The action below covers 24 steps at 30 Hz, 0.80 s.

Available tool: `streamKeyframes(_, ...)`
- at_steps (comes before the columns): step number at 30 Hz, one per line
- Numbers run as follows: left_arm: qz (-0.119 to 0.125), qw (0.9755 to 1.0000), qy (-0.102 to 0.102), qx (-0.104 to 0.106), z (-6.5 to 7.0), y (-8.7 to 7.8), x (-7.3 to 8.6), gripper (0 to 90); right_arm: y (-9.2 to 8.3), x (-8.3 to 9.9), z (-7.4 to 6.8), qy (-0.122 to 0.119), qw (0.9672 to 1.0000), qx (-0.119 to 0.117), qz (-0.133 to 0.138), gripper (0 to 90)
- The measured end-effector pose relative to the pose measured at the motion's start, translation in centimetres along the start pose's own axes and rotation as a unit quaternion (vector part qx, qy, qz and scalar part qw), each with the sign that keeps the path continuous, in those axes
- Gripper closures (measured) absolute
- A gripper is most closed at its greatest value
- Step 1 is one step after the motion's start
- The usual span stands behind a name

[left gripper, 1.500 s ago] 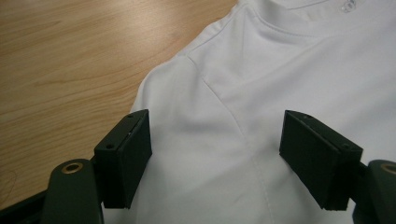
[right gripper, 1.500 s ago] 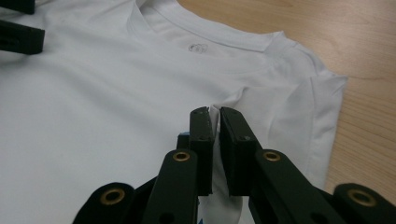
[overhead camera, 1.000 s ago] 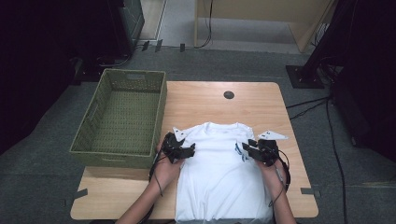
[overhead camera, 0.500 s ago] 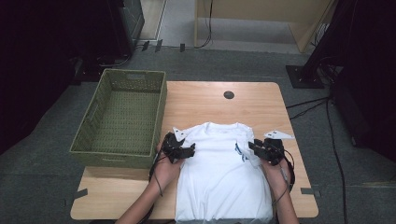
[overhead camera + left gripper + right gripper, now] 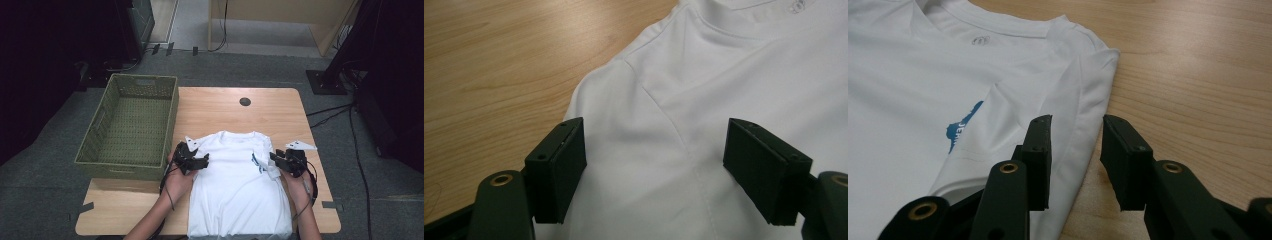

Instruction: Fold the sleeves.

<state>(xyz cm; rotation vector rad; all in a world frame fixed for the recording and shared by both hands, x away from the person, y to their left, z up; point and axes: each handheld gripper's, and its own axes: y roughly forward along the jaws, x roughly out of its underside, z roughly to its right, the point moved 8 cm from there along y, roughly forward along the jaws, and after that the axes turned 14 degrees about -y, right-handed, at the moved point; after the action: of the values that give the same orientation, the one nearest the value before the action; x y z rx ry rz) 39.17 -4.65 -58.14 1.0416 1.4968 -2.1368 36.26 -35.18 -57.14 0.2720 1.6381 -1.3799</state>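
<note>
Grey carpet surrounds a light wooden table (image 5: 220, 112) with a green woven basket (image 5: 131, 125) at its left edge. On the near half lies a white T-shirt (image 5: 237, 180), collar away from the person. At its left shoulder the left gripper (image 5: 196, 161) stands wide open — cloth under the jaws, nothing held. Over the shirt's folded right edge the right gripper (image 5: 276, 160) has its jaws partly apart — unclamped.
</note>
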Motion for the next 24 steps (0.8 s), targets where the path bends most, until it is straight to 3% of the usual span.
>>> streamKeyframes(3, 0.0, 1.0, 0.0, 0.0, 0.0, 0.0, 0.0, 25.5, 0.1, 0.3, 0.1, -0.011, 0.9999, 0.005, -0.007, 65.1)
streamKeyframes(6, 0.0, 1.0, -0.001, 0.0, 0.0, 0.0, 0.0, 25.5, 0.3, 0.5, 0.0, -0.021, 0.9997, 0.008, -0.011, 58.6)
streamKeyframes(10, 0.001, 1.0, -0.004, -0.001, 0.0, 0.2, -0.2, 25.5, 0.7, 0.7, -0.4, -0.019, 0.9998, -0.009, -0.005, 40.8)
streamKeyframes(13, -0.005, 1.0, -0.007, -0.003, 0.0, 0.1, -0.2, 25.5, 0.9, 0.6, -0.9, -0.028, 0.9995, -0.012, -0.004, 32.7)
streamKeyframes(18, -0.018, 0.9996, -0.019, -0.008, 0.0, 0.1, -0.4, 25.5, 1.3, 0.4, -1.3, -0.033, 0.9994, -0.007, -0.008, 30.2)
streamKeyframes(24, -0.02, 0.9997, -0.015, -0.006, 0.0, -0.3, -0.3, 25.5, 1.3, 0.4, -0.9, -0.022, 0.9996, 0.011, -0.011, 29.5)
